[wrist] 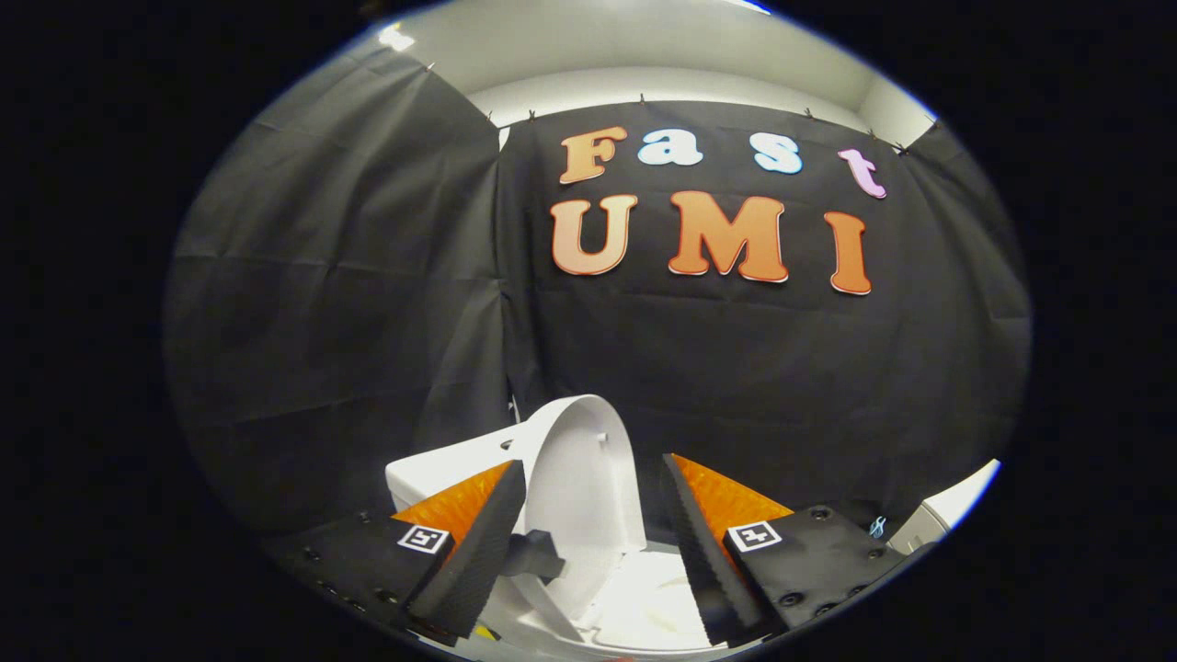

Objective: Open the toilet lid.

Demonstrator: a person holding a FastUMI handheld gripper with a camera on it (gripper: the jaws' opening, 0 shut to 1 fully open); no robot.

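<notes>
Lid raised, fingers spread

Toilet lid (584,478) stands upright between your gripper (588,542) fingers, its inner face turned toward you and its top edge against the black cloth wall (368,303). Your fingers are apart, neither clamped on it. Below them lies the white seat (644,607). The tank (441,473) sits behind the left finger (474,552).

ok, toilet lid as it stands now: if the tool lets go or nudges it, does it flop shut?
Toilet lid looks like rigid moulded plastic, so probably stiff, not floppy. It stands raised near the tank, so it likely stays up. The open tool straddles it; a forward nudge could swing it down on its hinge.
</notes>
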